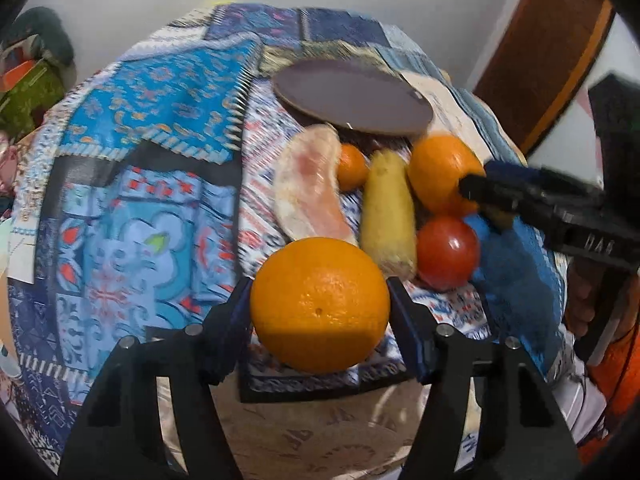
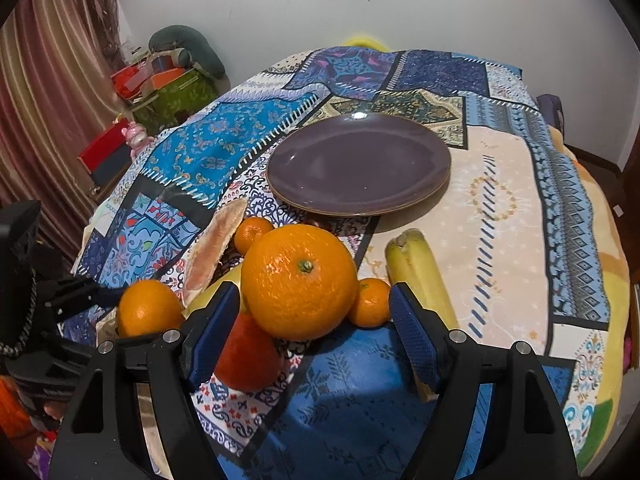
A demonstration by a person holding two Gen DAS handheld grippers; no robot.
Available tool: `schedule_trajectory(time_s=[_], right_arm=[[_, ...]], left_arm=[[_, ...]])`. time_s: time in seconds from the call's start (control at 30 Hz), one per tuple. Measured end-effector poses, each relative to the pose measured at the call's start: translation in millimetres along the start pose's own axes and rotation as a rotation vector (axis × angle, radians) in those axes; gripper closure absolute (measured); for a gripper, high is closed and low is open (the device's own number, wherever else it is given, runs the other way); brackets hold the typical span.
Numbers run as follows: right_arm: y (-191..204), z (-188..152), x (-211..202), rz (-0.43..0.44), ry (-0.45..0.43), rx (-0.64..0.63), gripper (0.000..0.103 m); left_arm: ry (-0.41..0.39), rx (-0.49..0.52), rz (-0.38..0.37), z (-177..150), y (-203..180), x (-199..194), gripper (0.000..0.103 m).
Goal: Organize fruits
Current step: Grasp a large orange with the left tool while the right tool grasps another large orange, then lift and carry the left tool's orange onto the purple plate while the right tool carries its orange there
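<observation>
The front orange (image 1: pixel 320 320) sits on the patchwork cloth (image 1: pixel 152 208) at the near edge of the fruit pile. We find it pinched by the left hand-held gripper (image 1: pixel 318 292), whose blue pads (image 1: pixel 236 312) press against its two sides.

Behind it lie a peeled citrus wedge (image 1: pixel 308 192), a banana (image 1: pixel 388 208) and a red tomato (image 1: pixel 446 252), all close together. A small mandarin (image 1: pixel 352 166) is tucked between the wedge and the banana.

A second, larger fruit, the stalked orange (image 2: pixel 300 268), rests at the back of the pile with its green stalk end facing the right wrist camera. The right hand-held gripper (image 2: pixel 314 294) straddles it with its jaws spread. The left pad is near the fruit's flank, while we see a clear gap on the other side, where a second mandarin (image 2: pixel 370 302) shows through just beside the orange. Another banana (image 2: pixel 420 280) lies to the right of that gripper's finger.

Beyond the fruit, a purple plate (image 2: pixel 360 200) stands on the cloth, near the pile but apart from it.

At the room's edge we make out a striped curtain (image 2: pixel 52 100), a heap of coloured boxes (image 2: pixel 160 80) and a white wall (image 2: pixel 440 8).
</observation>
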State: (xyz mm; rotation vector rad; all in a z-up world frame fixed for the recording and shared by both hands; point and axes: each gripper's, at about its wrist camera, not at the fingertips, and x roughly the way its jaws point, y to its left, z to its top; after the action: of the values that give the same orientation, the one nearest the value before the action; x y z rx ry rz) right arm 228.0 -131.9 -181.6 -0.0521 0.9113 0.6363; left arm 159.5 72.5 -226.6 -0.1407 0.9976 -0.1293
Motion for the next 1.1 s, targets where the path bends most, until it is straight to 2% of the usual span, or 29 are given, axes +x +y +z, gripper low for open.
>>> schedule_trajectory(time_s=[0.2,0.4,0.5,0.73,1.1], right_arm=[[4,3,17,0.021,0.026,-0.008,0.029],[5,4,25,0.002,0.027,-0.022,0.029],[5,5,25,0.025,0.032,-0.023,0.036],[5,6,18,0.018,0.027,-0.025,0.037],[-4,26,-33,-0.013,-0.115,-0.009,0.037]], left_arm=[[-0.058,-0.019,0.035,11,13,-13,0.038],[-0.071,-0.024,0.042,19,15,-12,0.038],[-0.076,-0.022,0.048,23,14,-13,0.038],[-0.130,-0.023,0.055,38,9,-27,0.038],[-0.242,-0.008,0.073,70,-10,-61,0.038]])
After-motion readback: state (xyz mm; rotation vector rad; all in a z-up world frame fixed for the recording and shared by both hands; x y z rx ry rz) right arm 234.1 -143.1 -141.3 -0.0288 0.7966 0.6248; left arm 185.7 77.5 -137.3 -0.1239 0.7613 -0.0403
